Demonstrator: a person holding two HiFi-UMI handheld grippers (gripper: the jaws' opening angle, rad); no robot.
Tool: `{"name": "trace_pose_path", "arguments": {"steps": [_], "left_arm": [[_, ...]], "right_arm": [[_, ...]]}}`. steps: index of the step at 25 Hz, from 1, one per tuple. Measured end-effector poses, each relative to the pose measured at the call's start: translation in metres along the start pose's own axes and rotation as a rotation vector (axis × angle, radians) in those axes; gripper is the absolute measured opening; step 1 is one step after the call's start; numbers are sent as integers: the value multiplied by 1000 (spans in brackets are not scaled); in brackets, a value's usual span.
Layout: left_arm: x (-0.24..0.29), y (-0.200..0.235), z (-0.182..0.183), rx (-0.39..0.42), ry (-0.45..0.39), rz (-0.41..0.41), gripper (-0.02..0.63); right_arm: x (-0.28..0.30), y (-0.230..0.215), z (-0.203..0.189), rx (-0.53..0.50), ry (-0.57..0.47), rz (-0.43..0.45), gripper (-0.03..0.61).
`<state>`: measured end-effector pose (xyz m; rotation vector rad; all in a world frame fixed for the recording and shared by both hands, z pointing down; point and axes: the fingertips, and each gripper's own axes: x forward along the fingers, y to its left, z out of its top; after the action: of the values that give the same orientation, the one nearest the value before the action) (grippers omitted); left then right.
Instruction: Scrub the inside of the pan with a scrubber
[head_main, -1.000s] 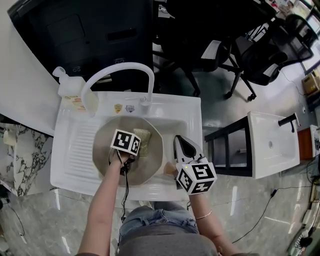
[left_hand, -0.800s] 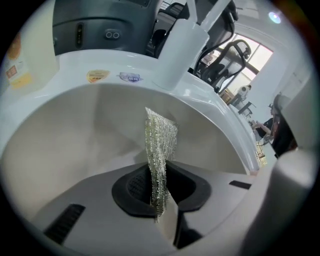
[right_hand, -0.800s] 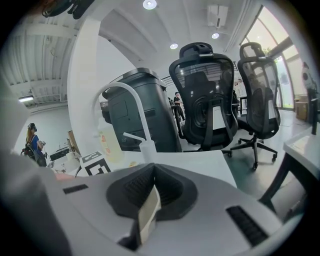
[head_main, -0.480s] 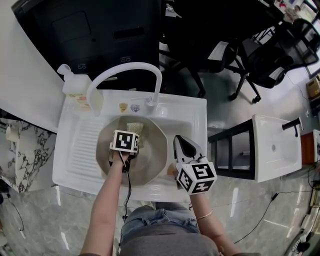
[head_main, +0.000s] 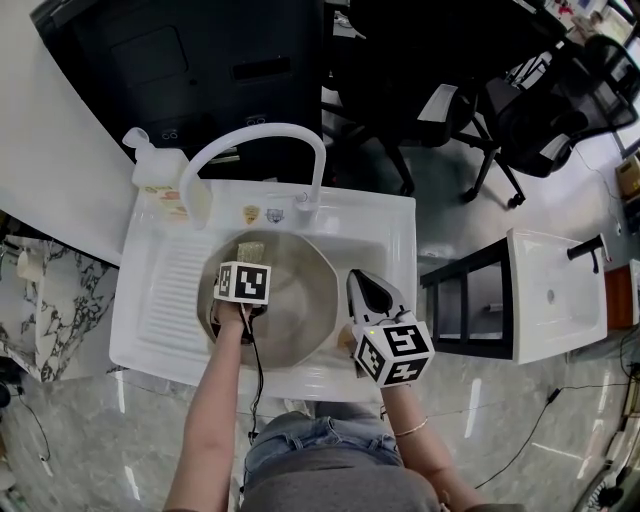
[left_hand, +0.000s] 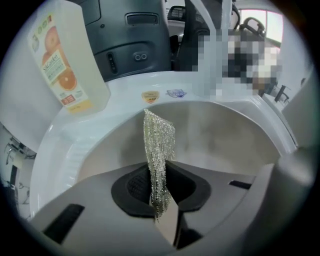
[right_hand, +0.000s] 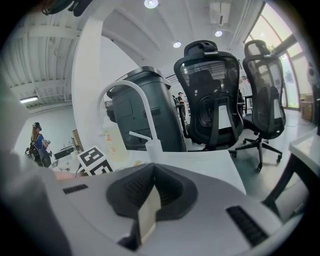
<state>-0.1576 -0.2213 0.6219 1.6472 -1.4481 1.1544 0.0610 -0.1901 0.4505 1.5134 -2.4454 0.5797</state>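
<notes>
Left hand-held gripper (left_hand: 161, 200) clenched on lower end of glittery silver-green mesh scrubber (left_hand: 159, 142). Free end of strip juts beyond jaws, over far-left inside of round grey-beige metal pan (head_main: 300, 310) in white sink (head_main: 395, 250). Scrubber likely light, floppy: grip low, press flat. Right hand-held gripper (right_hand: 150, 210) closed, empty, beside pan's right rim.

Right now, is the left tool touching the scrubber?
Touching. The left gripper view shows the left tool with its jaws closed on the lower end of the scrubber, the mesh standing up between them over the pan.
</notes>
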Motion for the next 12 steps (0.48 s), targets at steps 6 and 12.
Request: {"name": "trace_pose_path", "arguments": {"steps": [6,12], "left_arm": [[-16,20,-6,26,-13,105,64],[-48,29,-8,57,-69,121,64]], "right_arm": [[-7,7,0,-1,-11,11,11],[-19,18,3,-6,-30,15,11]]}}
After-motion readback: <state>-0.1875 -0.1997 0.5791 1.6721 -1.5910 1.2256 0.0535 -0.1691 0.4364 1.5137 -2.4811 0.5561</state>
